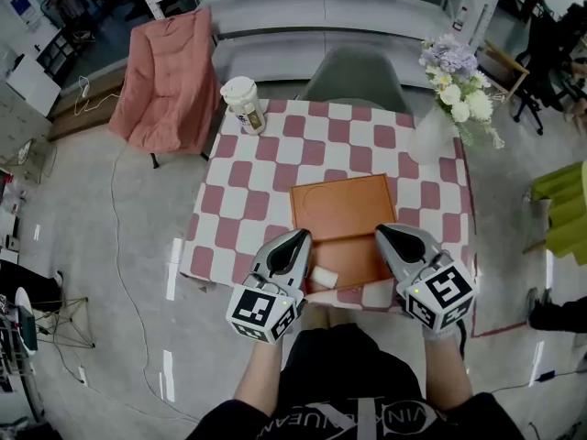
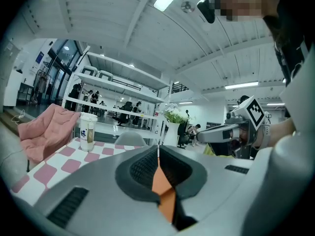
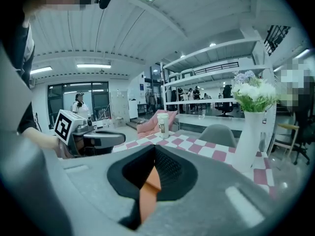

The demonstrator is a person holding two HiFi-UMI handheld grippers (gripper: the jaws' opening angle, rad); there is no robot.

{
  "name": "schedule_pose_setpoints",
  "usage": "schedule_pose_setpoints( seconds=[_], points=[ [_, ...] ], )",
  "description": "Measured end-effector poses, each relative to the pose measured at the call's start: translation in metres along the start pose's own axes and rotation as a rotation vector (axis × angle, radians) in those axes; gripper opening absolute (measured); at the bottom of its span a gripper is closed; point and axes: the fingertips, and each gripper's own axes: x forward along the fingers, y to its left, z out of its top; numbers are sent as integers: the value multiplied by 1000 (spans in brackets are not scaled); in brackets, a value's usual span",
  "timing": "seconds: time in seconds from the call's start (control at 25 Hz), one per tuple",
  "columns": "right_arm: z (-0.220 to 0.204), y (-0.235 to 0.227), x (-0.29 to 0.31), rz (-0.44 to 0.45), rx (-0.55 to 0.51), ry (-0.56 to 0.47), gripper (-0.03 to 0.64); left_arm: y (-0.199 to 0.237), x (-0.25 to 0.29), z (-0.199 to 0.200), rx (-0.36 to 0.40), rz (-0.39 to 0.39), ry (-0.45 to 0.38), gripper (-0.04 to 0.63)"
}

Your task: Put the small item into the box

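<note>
Jaws: I'm holding left gripper (image 1: 301, 238) and right gripper (image 1: 383, 233) pressed together, empty.
Item (image 1: 323, 278): lying at box's (image 1: 335, 204) near-left corner, within reach.

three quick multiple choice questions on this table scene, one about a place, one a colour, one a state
1. Where does the lidded cup stand?
A. at the table's far left corner
B. on the box
C. right beside the vase

2. What colour is the flat box?
A. blue
B. orange-brown
C. green

3. How do the right gripper's jaws stand?
A. wide apart
B. together
C. clamped on the cup

Answers:
1. A, the head view shows the cup at the far left corner of the checked cloth, well apart from the box and the vase.
2. B, the box is an orange-brown rectangle on the pink and white checks.
3. B, in the right gripper view the two jaws meet in a line, and the cup stands far off on the table.
</note>
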Motion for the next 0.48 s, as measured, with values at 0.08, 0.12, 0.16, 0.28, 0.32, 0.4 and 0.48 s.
schedule_pose_setpoints(
  seconds=[0.08, 0.12, 0.16, 0.28, 0.32, 0.4, 0.48],
  points=[
    [5, -1, -2, -2, 9, -20, 6, 0, -1, 4, 4, 1, -6, 18],
    [7, 0, -4, -3, 14, -30, 6, -1, -1, 7, 6, 2, -9, 18],
    [10, 0, -5, -4, 17, -42, 6, -1, -2, 9, 7, 2, -12, 18],
    [18, -1, -9, -8, 18, -76, 6, -1, -3, 15, 5, 3, -22, 19],
    [19, -2, -10, -11, 19, -81, 6, -1, -3, 17, 4, 4, -24, 18],
    [20, -2, -13, -16, 19, -91, 6, -1, -4, 19, 3, 9, -28, 18],
    [22, -2, -17, -24, 21, -103, 6, -1, -5, 22, 3, 13, -35, 18]
  ],
)
